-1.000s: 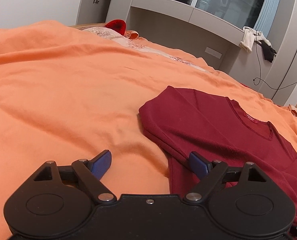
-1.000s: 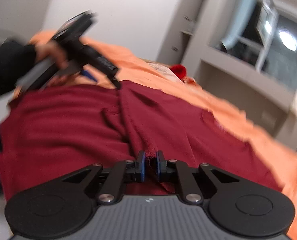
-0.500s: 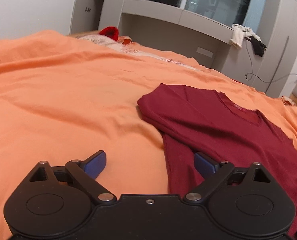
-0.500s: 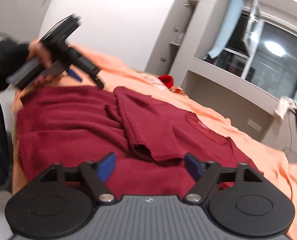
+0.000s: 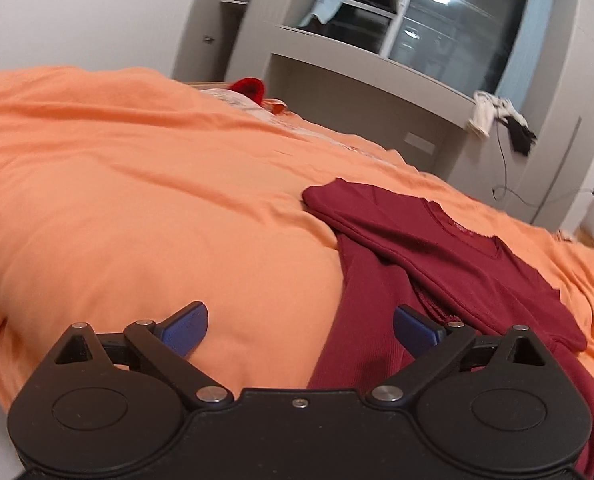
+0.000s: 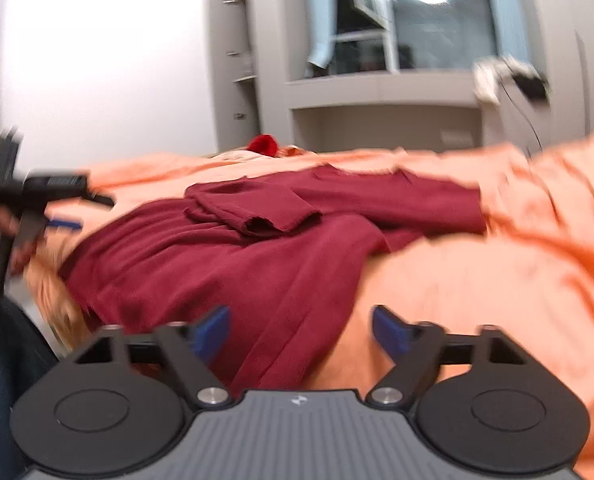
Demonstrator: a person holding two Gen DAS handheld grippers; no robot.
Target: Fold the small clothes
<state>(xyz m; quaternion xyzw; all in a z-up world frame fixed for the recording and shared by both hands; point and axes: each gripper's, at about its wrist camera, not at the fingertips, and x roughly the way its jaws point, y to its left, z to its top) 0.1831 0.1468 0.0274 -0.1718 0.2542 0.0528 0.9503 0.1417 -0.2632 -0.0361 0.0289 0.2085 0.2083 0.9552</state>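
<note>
Left tool [image 5: 300,326] is hanging spread wide, gripping nothing, over the side edge of the maroon shirt [image 5: 449,256]. Right tool [image 6: 301,330] is also gaping empty above the shirt's hem. Shirt is lying on the orange bed [image 5: 137,200], one sleeve [image 6: 257,206] folded across its body.

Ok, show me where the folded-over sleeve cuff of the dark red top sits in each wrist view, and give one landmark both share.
Left wrist view: the sleeve cuff lies lower right of centre, on the red top, just above the right blue fingertip.
Right wrist view: the sleeve cuff lies at centre, slightly left, on top of the garment's body.
Shared landmark: the bright red item at the bed's far end, below the grey shelving.
</note>
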